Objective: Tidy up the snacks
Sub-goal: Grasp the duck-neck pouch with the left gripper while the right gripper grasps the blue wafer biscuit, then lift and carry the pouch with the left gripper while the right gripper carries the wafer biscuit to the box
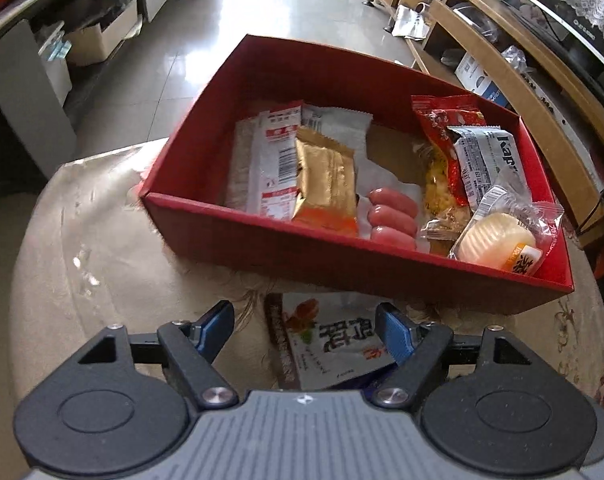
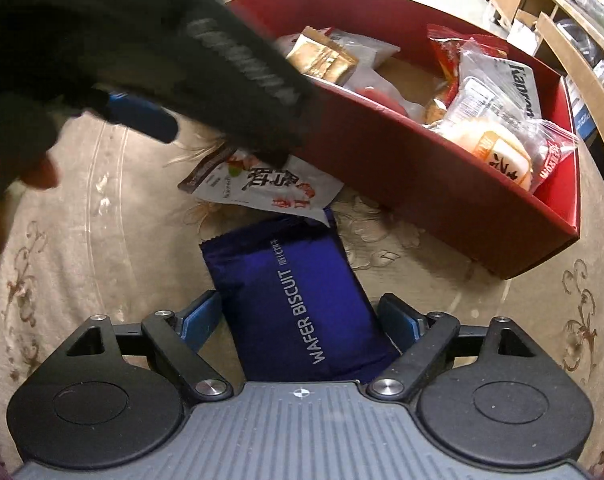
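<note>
A red box (image 1: 261, 240) stands on the table and holds several snacks: a gold packet (image 1: 326, 176), pink sausages (image 1: 394, 216), a round yellow cake (image 1: 498, 240). In front of it lies a white snack packet (image 1: 326, 344), between the spread fingers of my left gripper (image 1: 304, 320), which is open above it. It overlaps a dark blue wafer biscuit packet (image 2: 297, 292) flat on the cloth. My right gripper (image 2: 299, 312) is open astride that blue packet, pads apart from its edges. The left gripper's blue finger (image 2: 141, 114) hangs over the white packet (image 2: 261, 188) beside the box (image 2: 422, 184).
The round table has a beige floral cloth (image 1: 101, 240) under a clear cover, and its edge curves close on the left. A person's hand (image 2: 37, 168) shows at the left. Wooden shelving (image 1: 502, 60) runs along the right, with cabinets and boxes (image 1: 93, 36) on the floor at the left.
</note>
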`<state>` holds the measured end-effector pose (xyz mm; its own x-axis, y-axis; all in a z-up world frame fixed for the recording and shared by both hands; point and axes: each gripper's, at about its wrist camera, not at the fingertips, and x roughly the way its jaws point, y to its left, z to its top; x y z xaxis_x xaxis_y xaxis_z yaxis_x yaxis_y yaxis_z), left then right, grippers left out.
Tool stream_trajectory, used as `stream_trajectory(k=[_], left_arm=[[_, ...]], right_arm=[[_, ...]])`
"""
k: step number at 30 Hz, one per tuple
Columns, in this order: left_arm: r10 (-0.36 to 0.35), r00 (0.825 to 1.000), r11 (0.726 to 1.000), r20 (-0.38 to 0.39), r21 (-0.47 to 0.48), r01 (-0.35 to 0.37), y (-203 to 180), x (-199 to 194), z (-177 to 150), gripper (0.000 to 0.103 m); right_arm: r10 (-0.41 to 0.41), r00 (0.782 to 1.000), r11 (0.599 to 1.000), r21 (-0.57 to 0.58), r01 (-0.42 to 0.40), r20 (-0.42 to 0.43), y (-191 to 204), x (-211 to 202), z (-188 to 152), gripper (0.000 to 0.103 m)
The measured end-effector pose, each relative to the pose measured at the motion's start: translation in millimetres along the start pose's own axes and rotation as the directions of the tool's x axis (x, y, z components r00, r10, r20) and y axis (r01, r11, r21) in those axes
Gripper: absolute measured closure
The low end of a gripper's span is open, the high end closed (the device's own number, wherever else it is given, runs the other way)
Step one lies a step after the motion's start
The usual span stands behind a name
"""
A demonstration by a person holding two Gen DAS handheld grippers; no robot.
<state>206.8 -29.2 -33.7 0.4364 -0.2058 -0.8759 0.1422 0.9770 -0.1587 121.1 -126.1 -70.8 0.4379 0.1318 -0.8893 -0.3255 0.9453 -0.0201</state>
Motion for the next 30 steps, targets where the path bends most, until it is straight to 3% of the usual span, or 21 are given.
stream_trajectory(k=[8,20,26,30], left_arm=[[-0.009,0.999,1.0,-0.041,0.029,0.01,-16.7,18.8,0.9,0.023],[0.041,0.998,0.997,-0.042,0.074,-0.038,-33.3,17.4,-15.9,0.027],[0.042,0.996,0.993,-0.073,0.117,-0.033,-27.0,1.6,-45.6,0.028],[0.012,0.996,0.996,-0.094,0.089,-0.003,-15.4,-10.7,-60.4,0.028]], right_arm=[[0.01,1.0,1.0,0.001,-0.01,-0.013,2.0,-16.5,-19.7,0.028],[-0.005,0.998,0.995,0.094,0.011,-0.065,-10.6,-54.2,-81.1,0.03],[-0.025,0.997,0.99,0.135,0.034,-0.068,-29.4,-62.7,-82.6,0.03],[-0.024,0.998,0.989,0.144,0.032,-0.061,-32.3,-65.7,-84.0,0.03]])
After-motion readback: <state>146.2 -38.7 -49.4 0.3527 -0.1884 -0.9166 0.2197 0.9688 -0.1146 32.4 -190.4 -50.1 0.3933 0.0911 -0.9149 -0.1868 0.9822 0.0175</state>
